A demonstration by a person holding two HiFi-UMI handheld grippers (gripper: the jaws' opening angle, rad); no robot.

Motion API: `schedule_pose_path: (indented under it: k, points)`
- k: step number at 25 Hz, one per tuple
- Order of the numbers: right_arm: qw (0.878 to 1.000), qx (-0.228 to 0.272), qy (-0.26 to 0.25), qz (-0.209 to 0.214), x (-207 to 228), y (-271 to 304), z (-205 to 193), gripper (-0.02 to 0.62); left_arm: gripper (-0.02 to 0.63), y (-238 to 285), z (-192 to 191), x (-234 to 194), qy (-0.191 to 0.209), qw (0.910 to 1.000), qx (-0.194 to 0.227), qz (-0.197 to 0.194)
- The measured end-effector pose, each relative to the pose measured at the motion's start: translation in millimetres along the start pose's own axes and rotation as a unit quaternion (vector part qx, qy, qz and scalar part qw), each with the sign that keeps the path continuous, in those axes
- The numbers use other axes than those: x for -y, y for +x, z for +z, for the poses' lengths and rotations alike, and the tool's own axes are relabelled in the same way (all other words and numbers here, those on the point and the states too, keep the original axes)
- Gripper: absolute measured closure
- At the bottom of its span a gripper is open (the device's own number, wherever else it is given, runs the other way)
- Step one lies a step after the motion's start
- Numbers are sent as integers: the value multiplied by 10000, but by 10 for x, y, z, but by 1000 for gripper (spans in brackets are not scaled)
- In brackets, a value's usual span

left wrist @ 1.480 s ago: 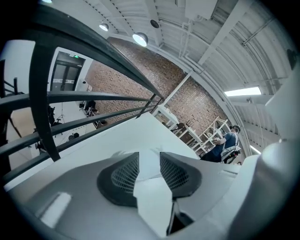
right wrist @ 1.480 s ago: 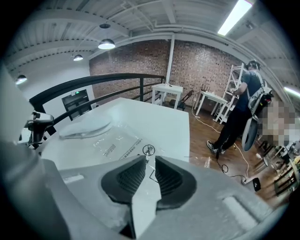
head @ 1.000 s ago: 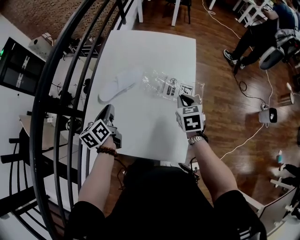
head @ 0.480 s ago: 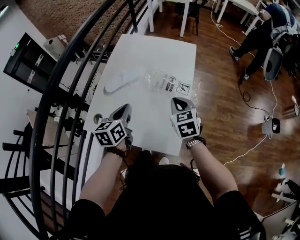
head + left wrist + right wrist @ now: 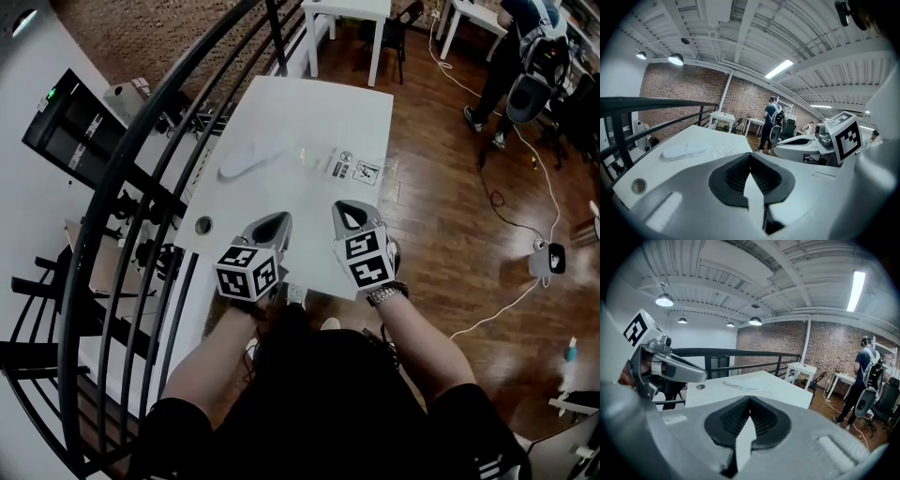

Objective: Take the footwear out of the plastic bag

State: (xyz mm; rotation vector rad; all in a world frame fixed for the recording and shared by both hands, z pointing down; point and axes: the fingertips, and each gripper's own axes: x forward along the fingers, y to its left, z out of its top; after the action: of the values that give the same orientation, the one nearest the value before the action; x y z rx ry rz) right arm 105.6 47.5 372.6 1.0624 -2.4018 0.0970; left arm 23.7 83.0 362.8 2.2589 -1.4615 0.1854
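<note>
Apparently the white slipper [image 5: 253,156] is laid on the table [image 5: 309,103] just beside the plastic bag [image 5: 349,169], though the bag's contents cannot be made out. The left gripper [image 5: 277,223] and right gripper [image 5: 345,212] are held closed, empty. The bag could be brushed off the table's edge.

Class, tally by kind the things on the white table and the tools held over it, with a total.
White flat slipper: 1
Clear plastic bag with printed labels: 1
Grey handheld tools, left tool and right tool: 2
Total: 4
</note>
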Motion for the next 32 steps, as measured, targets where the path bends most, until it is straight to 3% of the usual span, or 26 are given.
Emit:
schedule_pose_path:
  k: [15, 32]
  points:
    - [9983, 429, -229, 306, -475, -348, 185, 603, 590, -275, 54, 419, 760, 9971, 78, -42]
    - [9964, 663, -409, 321, -720, -459, 435, 603, 589, -447, 210, 408, 1006, 9947, 180, -88]
